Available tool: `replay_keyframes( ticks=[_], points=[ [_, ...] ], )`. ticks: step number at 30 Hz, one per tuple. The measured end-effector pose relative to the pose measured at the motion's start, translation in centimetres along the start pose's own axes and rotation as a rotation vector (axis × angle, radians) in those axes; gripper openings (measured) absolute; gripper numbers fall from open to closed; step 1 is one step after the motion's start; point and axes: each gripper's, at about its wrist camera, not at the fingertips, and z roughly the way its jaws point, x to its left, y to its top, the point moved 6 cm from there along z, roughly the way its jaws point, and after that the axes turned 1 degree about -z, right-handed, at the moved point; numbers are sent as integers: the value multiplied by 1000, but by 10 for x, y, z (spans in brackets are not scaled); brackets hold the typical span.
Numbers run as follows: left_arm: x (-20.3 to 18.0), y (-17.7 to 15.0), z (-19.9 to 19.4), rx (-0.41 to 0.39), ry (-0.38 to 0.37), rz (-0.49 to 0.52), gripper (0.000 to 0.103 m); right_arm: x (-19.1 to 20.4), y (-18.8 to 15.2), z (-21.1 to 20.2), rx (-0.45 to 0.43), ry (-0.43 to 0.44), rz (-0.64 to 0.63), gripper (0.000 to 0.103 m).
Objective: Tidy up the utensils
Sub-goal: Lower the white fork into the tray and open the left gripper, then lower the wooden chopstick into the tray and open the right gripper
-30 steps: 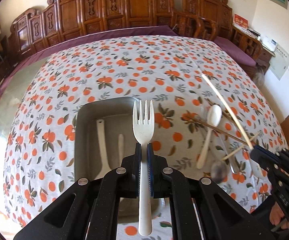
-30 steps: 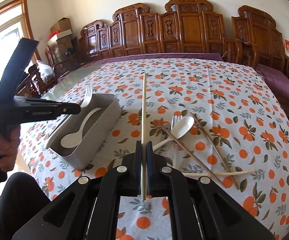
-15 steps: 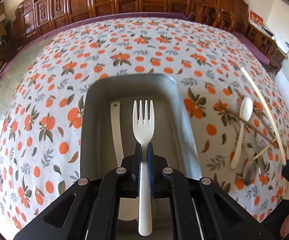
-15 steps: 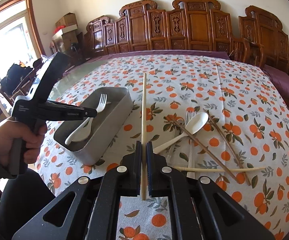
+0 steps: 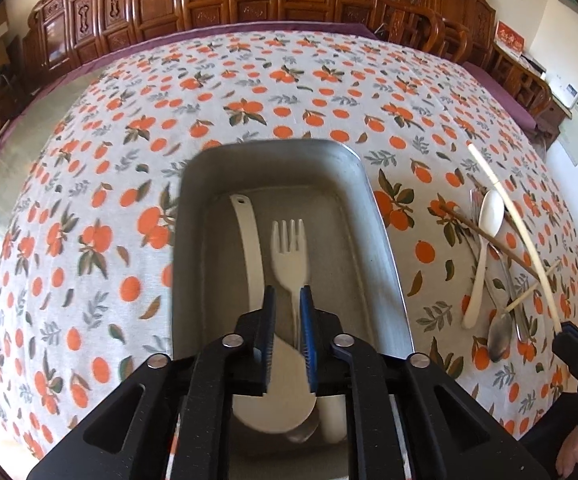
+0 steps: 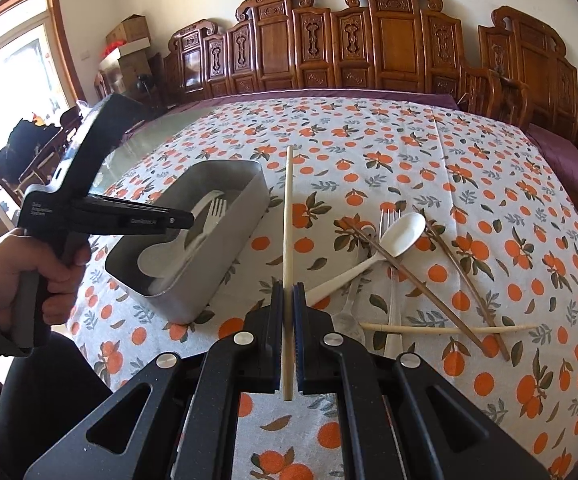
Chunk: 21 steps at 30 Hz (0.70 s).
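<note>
A grey metal tray [image 5: 381,240] sits on the orange-print tablecloth and holds a white spoon [image 5: 249,248]. A white plastic fork [image 5: 289,256] lies in it too, tines pointing away. My left gripper [image 5: 287,300] hangs just above the tray floor. Its jaws are opening, and the fork handle runs between the pads with a gap on each side. The right wrist view shows the same gripper [image 6: 191,222] reaching into the tray [image 6: 225,256]. My right gripper [image 6: 287,292] is shut on a pale chopstick [image 6: 287,216], held above the cloth to the right of the tray.
To the right of the tray lie a white spoon [image 6: 401,236], a metal fork [image 6: 391,264], a metal spoon [image 6: 345,320], two brown chopsticks [image 6: 409,276] and one pale chopstick [image 6: 449,328]. Carved wooden chairs [image 6: 369,40] line the far side. A hand [image 6: 53,264] grips the left tool.
My left gripper came down into the tray with the fork, and its pads have parted from the handle. The right gripper still holds the pale chopstick, almost in the same place.
</note>
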Motion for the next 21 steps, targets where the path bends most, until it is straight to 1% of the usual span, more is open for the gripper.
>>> replay_keyframes(
  ticks=[5, 11, 18, 20, 21],
  points=[
    [10, -2, -29, -41, -13, 7, 14, 16, 6, -2, 0, 25, 25, 6],
    [26, -6, -68, -101, -19, 13, 14, 47, 18, 3, 8, 41, 0, 6],
    [45, -15, -103, -152, -26, 12, 14, 73, 29, 20, 34, 43, -13, 6],
    [50, -18, -110, -163, -28, 10, 15, 77, 31, 25, 44, 48, -10, 6],
    [53, -19, -114, -171, -30, 9, 17, 79, 31, 28, 52, 47, -9, 6]
  ],
)
